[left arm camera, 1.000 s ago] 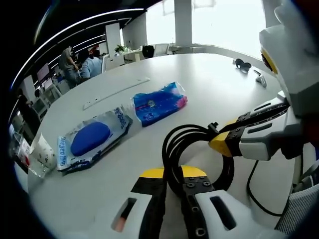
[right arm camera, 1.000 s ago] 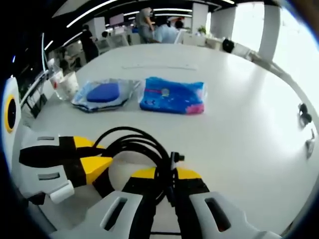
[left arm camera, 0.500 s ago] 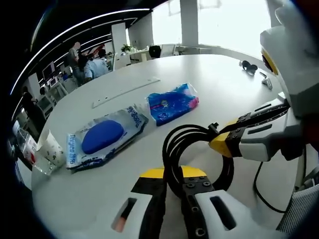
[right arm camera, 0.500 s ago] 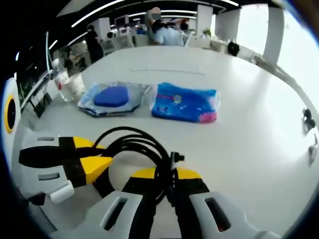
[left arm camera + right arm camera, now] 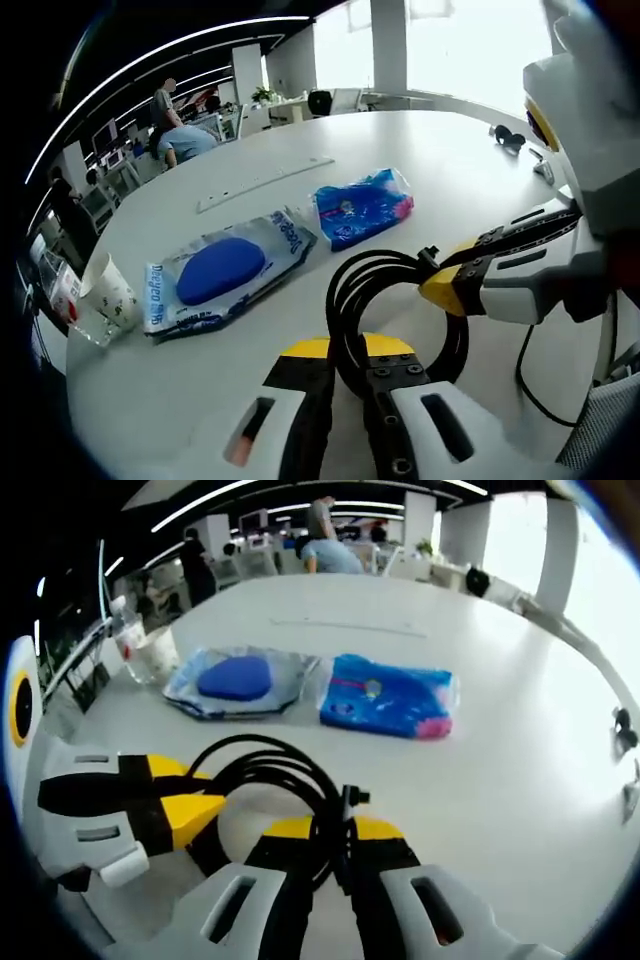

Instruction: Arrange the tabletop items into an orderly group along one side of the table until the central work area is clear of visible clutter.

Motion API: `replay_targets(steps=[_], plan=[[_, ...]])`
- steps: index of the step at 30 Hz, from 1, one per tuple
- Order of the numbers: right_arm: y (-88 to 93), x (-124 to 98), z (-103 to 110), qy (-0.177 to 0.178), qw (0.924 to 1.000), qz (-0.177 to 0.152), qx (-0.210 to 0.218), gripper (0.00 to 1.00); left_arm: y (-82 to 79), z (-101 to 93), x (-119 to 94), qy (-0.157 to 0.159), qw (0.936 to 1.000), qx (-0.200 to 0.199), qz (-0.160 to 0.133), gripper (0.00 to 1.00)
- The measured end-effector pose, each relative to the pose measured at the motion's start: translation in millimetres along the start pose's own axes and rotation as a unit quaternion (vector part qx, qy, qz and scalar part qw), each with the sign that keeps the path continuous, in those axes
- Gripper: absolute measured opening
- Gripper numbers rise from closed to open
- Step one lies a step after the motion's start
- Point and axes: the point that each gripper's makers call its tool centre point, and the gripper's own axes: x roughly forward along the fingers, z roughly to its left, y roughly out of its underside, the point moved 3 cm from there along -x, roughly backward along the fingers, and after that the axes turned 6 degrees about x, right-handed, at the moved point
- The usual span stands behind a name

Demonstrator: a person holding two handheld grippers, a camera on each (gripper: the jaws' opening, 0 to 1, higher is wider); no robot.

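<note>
My left gripper and my right gripper both pinch the coiled black cable over the round white table. Farther off lie a clear bag with a blue pad and a blue plastic pack, side by side

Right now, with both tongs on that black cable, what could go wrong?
1. Both the left tongs and the right tongs pinch the same coiled cable; pulling apart could uncoil it or slip it free.
2. A loose strand trails toward the table edge and may snag.
3. The coil could sweep into the blue pouch or the clear packet ahead.
</note>
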Motion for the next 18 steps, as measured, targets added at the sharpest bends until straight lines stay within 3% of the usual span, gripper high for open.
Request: replay_targets(steps=[18], plan=[[-12.6, 7, 13, -0.012, 0.9999, 0.001, -0.012, 0.09, 2.0, 17.1, 0, -0.009, 0.9998, -0.018, 0.002, 0.07]])
